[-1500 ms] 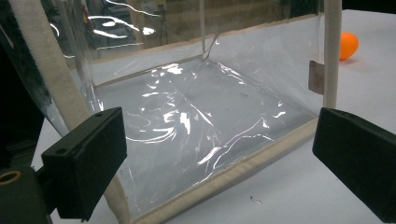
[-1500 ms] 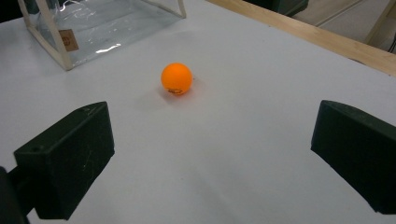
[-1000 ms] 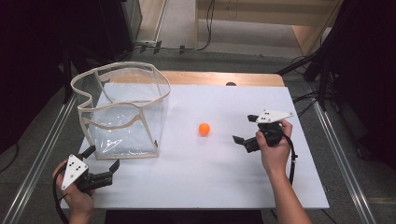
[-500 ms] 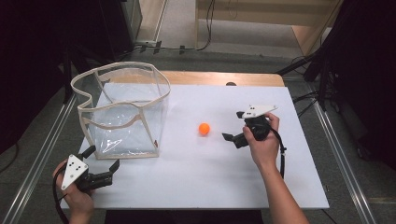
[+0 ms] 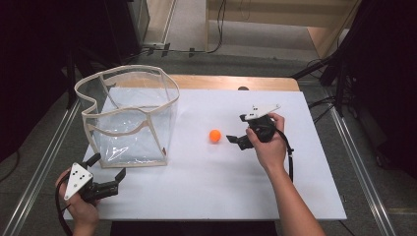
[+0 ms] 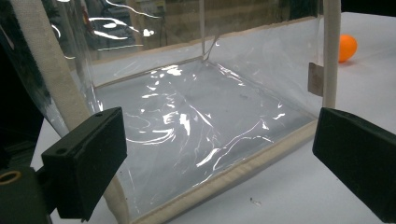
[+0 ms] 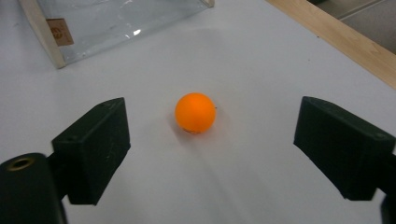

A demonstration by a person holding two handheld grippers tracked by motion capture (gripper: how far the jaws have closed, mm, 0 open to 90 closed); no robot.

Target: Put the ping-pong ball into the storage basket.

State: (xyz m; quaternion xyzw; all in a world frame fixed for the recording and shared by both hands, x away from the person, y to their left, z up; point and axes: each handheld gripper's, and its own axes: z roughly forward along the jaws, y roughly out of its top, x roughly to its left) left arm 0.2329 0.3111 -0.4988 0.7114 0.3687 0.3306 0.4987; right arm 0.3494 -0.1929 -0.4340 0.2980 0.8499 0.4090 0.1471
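Right gripper (image 7: 212, 140) open-jawed near orange ball (image 7: 195, 113).

Lab: black curtains (image 5: 34, 73), floor cables (image 5: 216, 29)

A white table (image 5: 206, 191) with a wooden far edge (image 5: 231, 82) stood on grey floor (image 5: 29, 162). Metal rails (image 5: 355, 167) flanked it. Cables (image 5: 220, 24) trailed beyond, between dark equipment and pale wooden furniture (image 5: 275, 19).
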